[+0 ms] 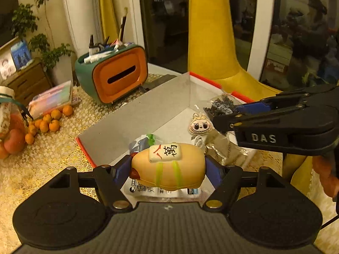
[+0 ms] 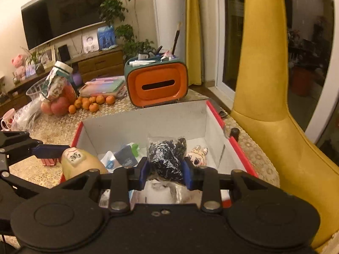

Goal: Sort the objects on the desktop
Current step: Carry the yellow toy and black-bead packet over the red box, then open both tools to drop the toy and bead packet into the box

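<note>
A clear bag of dark pieces point(image 2: 166, 158) is clamped between the right gripper point(image 2: 166, 174) pads, held above the red-edged box point(image 2: 241, 151), beside a rabbit-faced charm point(image 2: 197, 155).

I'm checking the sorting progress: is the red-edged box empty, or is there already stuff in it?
Not empty. The red-edged box already holds a bunny-face charm and some packets on its floor, seen in both wrist views.

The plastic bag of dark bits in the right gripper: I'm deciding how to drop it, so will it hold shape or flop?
The bag probably flops: thin film bulges between the right gripper pads. Likely light, and it should settle without rolling.
</note>
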